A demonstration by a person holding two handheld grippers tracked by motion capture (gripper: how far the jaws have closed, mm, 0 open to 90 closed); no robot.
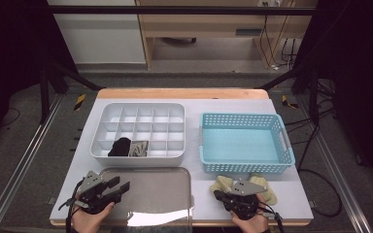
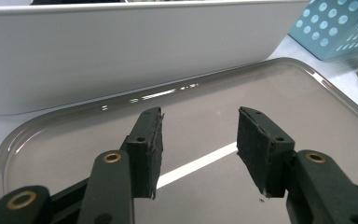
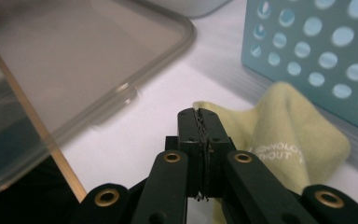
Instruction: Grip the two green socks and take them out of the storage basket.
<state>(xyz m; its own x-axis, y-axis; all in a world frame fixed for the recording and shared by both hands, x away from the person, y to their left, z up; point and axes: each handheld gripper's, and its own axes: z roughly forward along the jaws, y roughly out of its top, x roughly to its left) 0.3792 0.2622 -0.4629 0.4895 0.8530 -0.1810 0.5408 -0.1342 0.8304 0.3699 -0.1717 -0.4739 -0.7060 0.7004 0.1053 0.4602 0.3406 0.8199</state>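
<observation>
Just in front of the blue basket [image 1: 246, 145], my right gripper [image 3: 199, 116] has its jaws pressed together at the yellow sock's [image 3: 279, 140] edge, so a thin pinch may slip when lifted.

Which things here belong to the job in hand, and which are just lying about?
In the job: right gripper, jaws shut at the edge of the yellow sock; white divided box holding rolled socks.
Lying about: blue basket, grey tray under the open left gripper.
</observation>
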